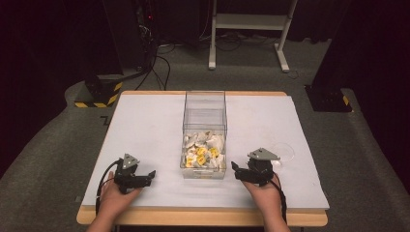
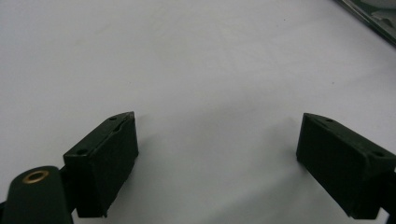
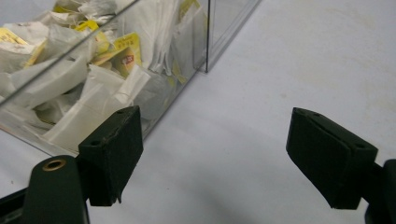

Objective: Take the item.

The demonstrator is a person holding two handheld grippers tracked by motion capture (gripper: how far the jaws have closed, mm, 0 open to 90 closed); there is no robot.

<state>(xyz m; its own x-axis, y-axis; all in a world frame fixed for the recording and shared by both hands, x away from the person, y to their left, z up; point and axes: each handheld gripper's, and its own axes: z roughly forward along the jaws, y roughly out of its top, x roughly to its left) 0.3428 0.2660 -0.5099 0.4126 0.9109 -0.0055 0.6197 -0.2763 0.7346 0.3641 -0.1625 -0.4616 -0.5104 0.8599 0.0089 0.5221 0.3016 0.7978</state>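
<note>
The clear bin of white and yellow sachets stands mid-desk. The right gripper, fingers released and empty, sits just right of the bin; it should probably rise over the rim before descending. The left gripper rests released left of the bin.

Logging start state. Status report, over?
Left gripper and right gripper open, empty, flanking clear bin. Tea bags inside, untouched. Nothing blocking.

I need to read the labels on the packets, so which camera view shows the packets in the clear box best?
The right gripper view: the white and yellow packets sit close up through the wall of the clear box. The high view shows them small, heaped at the box's near end. The left gripper view catches just a box corner.
</note>
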